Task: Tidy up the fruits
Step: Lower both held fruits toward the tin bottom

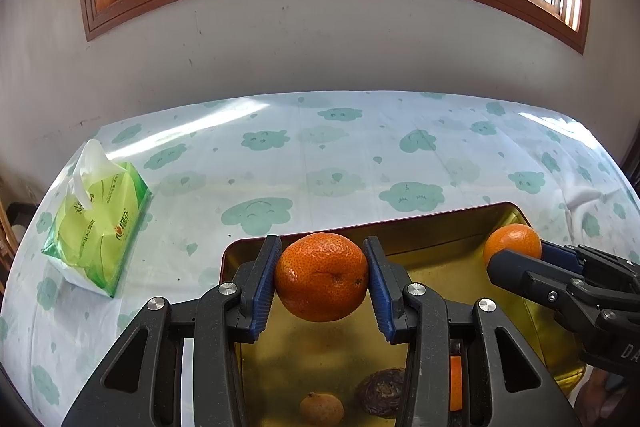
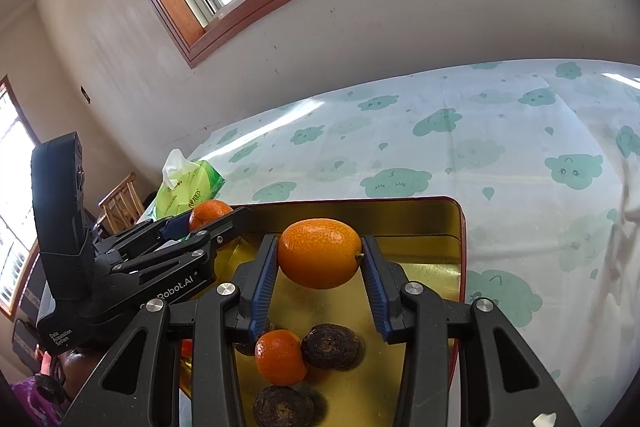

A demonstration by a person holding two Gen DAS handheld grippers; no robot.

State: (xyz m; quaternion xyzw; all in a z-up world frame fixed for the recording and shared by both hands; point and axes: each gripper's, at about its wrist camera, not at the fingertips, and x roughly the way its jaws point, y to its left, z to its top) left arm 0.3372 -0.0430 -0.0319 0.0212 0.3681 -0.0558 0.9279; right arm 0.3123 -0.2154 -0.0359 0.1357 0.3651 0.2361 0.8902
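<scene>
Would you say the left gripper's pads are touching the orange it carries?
Touching. In the left wrist view both blue pads press the sides of the orange, held above the gold tray.

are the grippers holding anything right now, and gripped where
Both hold fruit above the gold tray. The left gripper pinches a dark orange by its two sides; the right gripper pinches a paler orange end to end.
</scene>
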